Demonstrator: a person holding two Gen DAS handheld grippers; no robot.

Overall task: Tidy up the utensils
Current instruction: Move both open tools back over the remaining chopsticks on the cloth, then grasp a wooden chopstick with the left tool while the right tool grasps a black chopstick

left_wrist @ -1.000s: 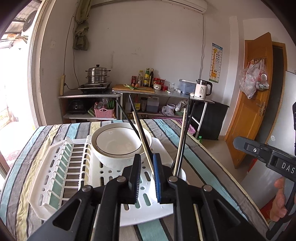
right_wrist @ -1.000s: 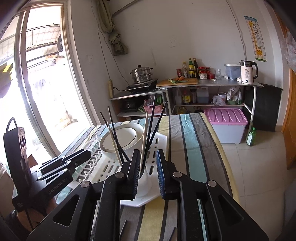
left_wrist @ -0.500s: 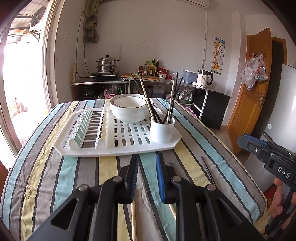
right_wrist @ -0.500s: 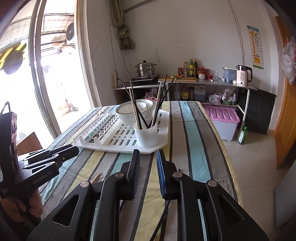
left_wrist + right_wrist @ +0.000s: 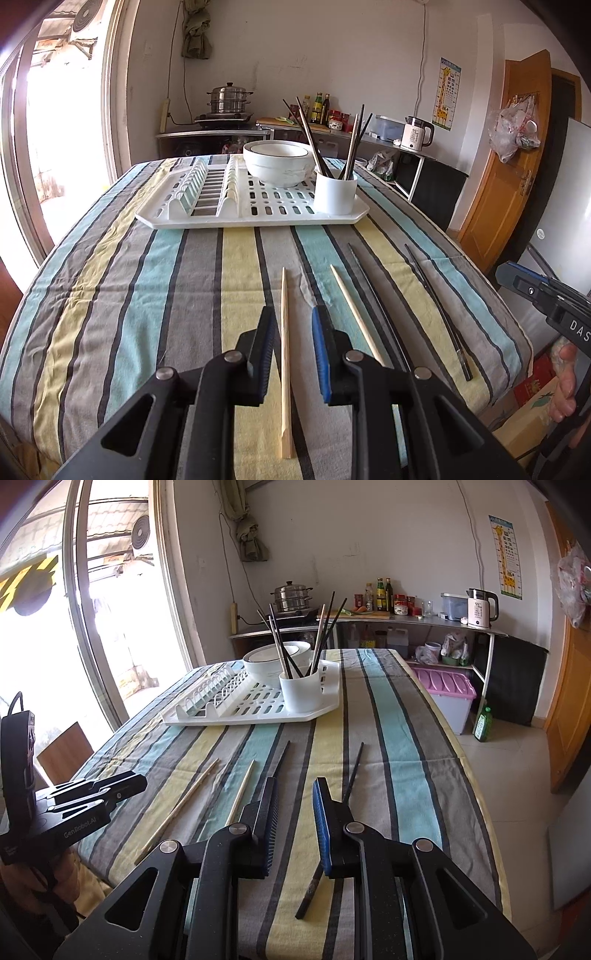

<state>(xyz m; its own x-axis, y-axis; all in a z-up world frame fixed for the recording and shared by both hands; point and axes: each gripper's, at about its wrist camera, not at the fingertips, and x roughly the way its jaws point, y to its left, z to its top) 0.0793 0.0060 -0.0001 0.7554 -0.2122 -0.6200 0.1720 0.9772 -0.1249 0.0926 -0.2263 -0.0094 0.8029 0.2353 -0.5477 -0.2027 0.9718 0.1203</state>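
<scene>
**Daylit room, window blown out**

Strong daylight from the window (image 5: 55,122) on the left; glass w/ heavy glare, detail beyond washed out in both views. Table (image 5: 207,280) evenly lit, shadows soft & faint. Fisheye bends the door (image 5: 517,155) & walls at the edges; corners go dark. Focus sharp throughout, no motion blur.

Two wooden chopsticks (image 5: 284,354) and two black chopsticks (image 5: 437,308) lying loose, one white cup (image 5: 335,193), one drying rack (image 5: 236,210), two stacked bowls (image 5: 277,162)

Matt striped cloth (image 5: 110,295), pale probably-wooden chopstick (image 5: 283,350), glossy plastic rack (image 5: 258,218)
</scene>
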